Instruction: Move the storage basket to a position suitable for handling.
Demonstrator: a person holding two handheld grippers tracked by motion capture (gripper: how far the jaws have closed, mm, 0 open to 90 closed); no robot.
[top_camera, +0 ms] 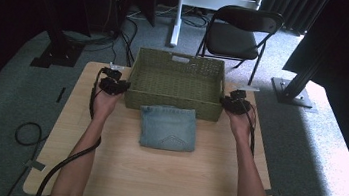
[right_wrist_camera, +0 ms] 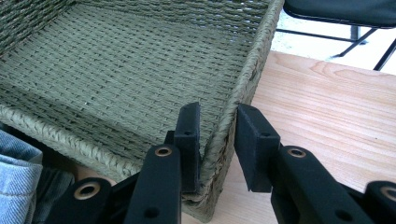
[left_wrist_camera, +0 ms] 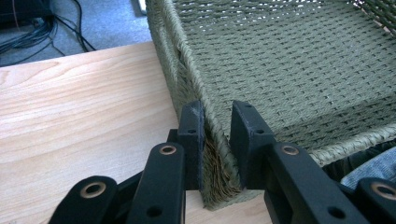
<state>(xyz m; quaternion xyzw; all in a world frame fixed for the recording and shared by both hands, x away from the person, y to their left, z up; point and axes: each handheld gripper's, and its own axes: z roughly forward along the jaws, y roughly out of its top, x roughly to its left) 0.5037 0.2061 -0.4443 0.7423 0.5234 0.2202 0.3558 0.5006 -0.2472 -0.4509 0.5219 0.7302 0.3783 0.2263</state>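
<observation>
We have the woven basket (top_camera: 176, 82) sitting at the far edge of the bench (top_camera: 153, 171), centred between its 2 far corners, with the folded jeans (top_camera: 167, 127) lying just in front of its near wall. Our left gripper (left_wrist_camera: 217, 135) straddles the basket's left side wall near the front corner: 1 jaw outside, 1 inside, both pads pressing on the rim, so it is clamped on the basket. Our right gripper (right_wrist_camera: 217, 140) straddles the right side wall the same way; its inner pad touches the weave, but a gap shows beside the outer pad, so we judge it not yet clamped.

We expect the basket to be light and fairly stiff, though the woven wall may flex under a pinch. Its rough weave should resist slipping. Holding both side walls close to the front corners, where the rim is braided thick, seems the soundest grip, keeping it level.
</observation>
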